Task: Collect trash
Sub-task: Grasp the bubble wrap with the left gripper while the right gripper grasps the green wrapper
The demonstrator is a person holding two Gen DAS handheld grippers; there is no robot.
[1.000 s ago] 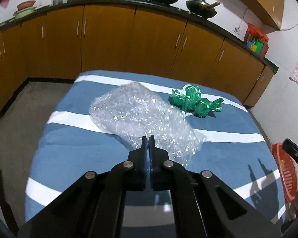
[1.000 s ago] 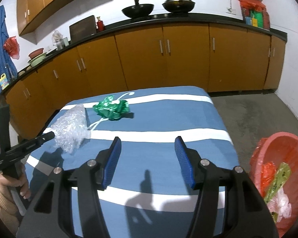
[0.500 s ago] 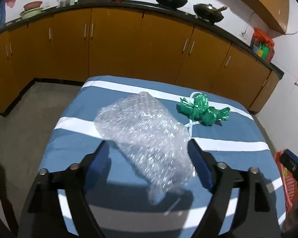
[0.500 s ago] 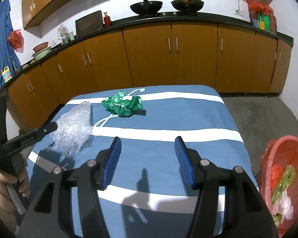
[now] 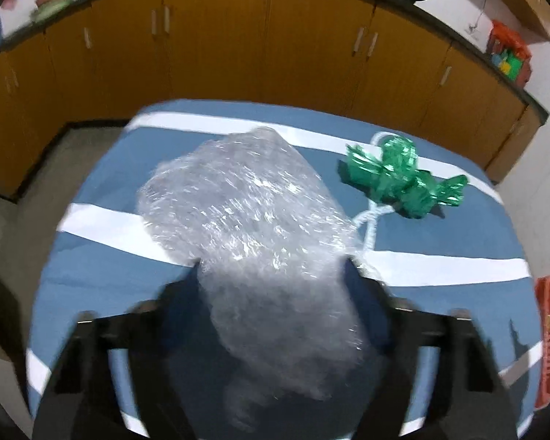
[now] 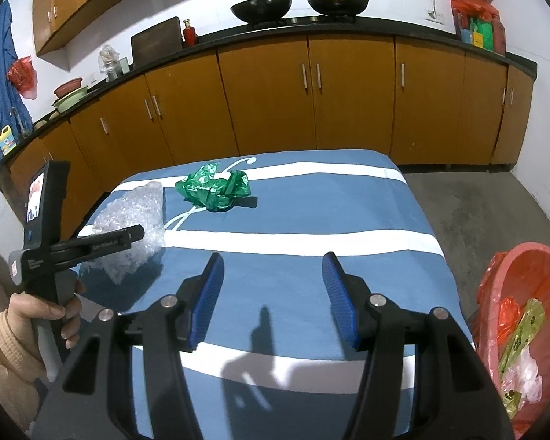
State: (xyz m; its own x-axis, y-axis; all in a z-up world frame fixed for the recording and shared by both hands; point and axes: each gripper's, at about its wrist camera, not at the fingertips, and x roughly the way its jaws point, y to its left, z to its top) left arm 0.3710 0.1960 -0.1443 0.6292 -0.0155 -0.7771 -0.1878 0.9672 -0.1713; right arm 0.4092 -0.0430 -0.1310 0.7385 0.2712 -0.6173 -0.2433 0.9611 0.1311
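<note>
A second ago my left gripper (image 5: pixel 271 267) was clenched with nothing in it, just before the bubble wrap (image 5: pixel 253 220). Then it opened wide, and now its jaws have just been closing again, with the wrap between them. In the left view the wrap fills the gap from one finger to the other, but the picture is blurred and I cannot tell if the pads already press on it. The wrap also looks much closer to the camera than before. The right gripper (image 6: pixel 273 300) has not changed: jaws apart, nothing between them, over the same part of the blue cloth (image 6: pixel 311 205).

In the right view I see the left gripper (image 6: pixel 128 236) from the side. It points across the wrap (image 6: pixel 135 234) at the left edge of the cloth, tilted down a little. A hand (image 6: pixel 44 311) in a beige sleeve holds its handle from below. The right gripper looks down over the near part of the cloth, with its blue pads (image 6: pixel 211 300) facing each other.

I count two pieces of trash on the cloth: one bubble wrap at the left and one green wrapper (image 6: pixel 216 190) just beyond it, apart from it. The wrapper lies on a white curl pattern of the cloth. There is one red basin (image 6: pixel 495 315) on the floor at the right, with some trash already inside. On the counter behind stand two black woks (image 6: pixel 262 2).
</note>
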